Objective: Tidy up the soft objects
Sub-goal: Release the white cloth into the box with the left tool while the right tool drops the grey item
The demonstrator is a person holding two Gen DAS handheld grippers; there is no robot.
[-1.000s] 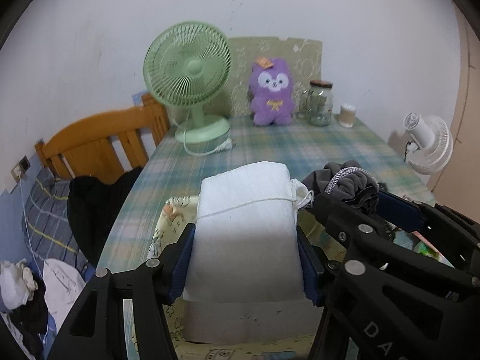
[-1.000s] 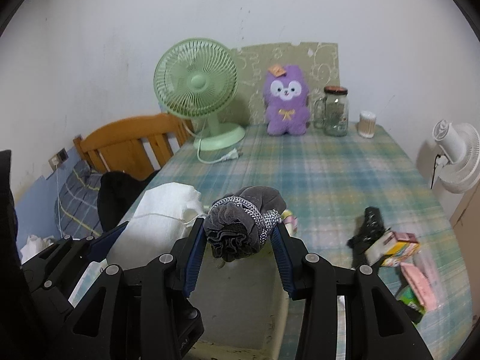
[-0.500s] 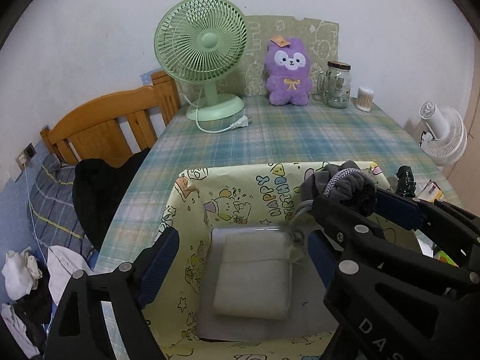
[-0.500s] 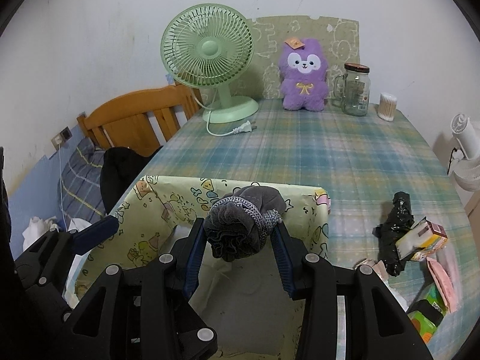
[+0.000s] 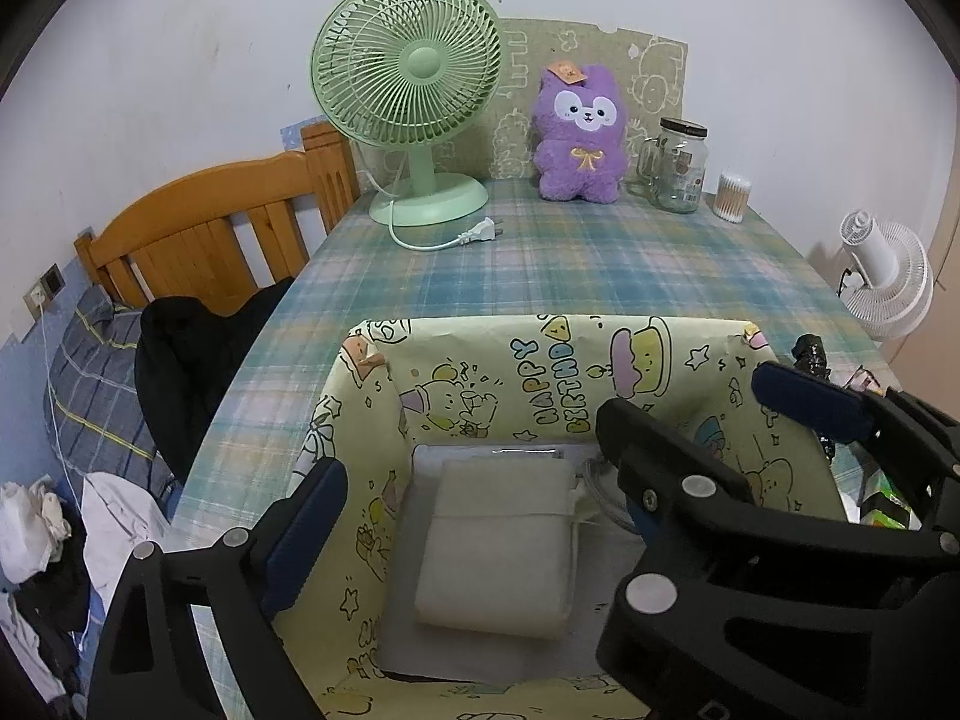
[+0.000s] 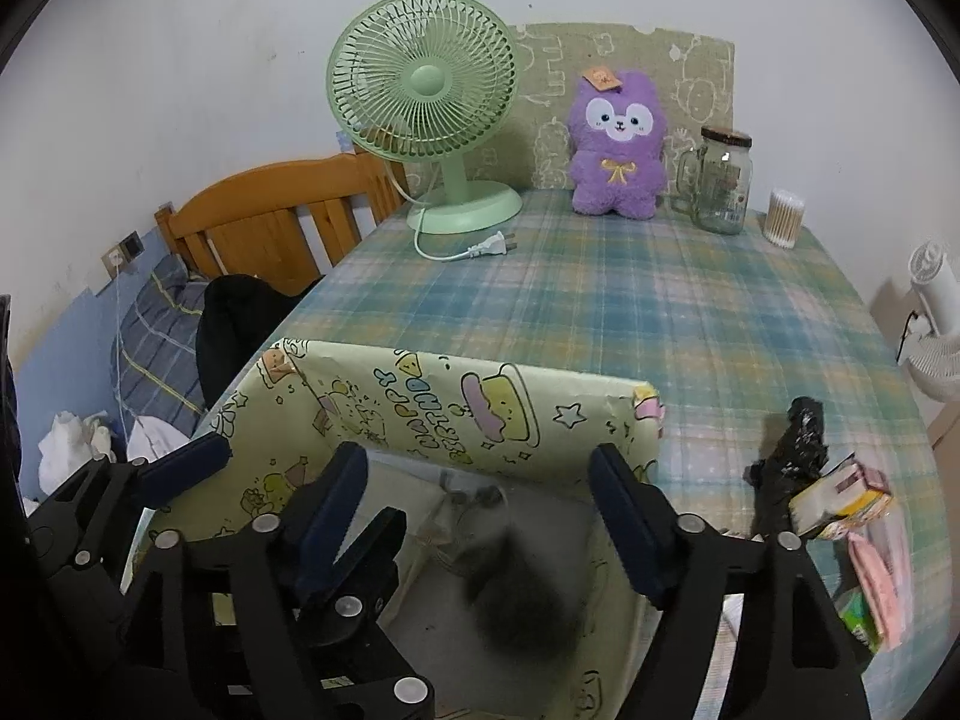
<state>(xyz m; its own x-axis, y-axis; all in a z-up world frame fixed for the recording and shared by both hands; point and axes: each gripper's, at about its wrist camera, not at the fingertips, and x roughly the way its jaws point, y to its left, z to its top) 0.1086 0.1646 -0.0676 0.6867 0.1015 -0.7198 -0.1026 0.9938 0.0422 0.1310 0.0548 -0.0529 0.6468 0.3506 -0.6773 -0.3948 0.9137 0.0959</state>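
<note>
Inside the box (image 5: pixel 558 360), the left view shows one folded white cloth (image 5: pixel 501 546) lying flat below the left gripper (image 5: pixel 474 498), jaws just opened wide and empty, while the right view shows one blurred dark bundle (image 6: pixel 522 594) inside the box between the right gripper (image 6: pixel 480 516)'s just-opened jaws.

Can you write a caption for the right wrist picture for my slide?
Right gripper open above the cartoon-print box, the blurred grey bundle below it inside.

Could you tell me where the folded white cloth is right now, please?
In the left wrist view, the folded white cloth lies on the floor of the birthday-print box, low and central, between the open left gripper's fingers but untouched.
</note>
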